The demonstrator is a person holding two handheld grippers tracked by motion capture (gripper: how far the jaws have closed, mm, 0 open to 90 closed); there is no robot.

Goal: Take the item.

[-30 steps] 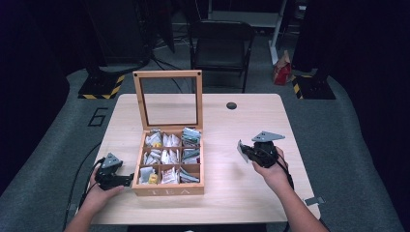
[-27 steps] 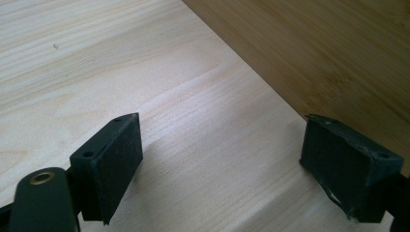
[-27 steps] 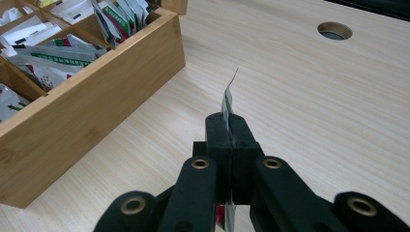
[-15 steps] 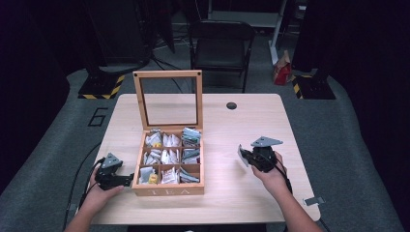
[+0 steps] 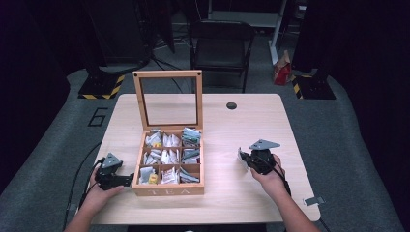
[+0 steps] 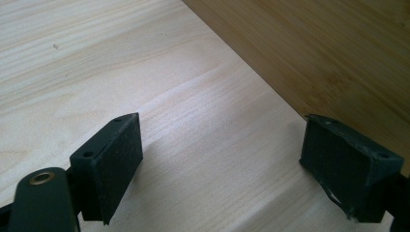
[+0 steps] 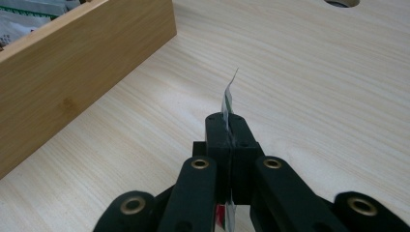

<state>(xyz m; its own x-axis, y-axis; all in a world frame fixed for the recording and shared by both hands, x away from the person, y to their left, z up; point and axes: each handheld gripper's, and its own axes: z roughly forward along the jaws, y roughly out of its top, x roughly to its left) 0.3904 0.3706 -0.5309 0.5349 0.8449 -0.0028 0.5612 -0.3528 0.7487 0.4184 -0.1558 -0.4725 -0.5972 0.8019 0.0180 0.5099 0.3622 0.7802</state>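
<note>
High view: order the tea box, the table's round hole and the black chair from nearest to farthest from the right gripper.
From the right gripper:
1. Tea box, on its left.
2. Round hole, at the table's far edge.
3. Black chair, beyond the table.

Dark room, black chair [image 5: 221, 44], grey floor [image 5: 333, 130]
</note>
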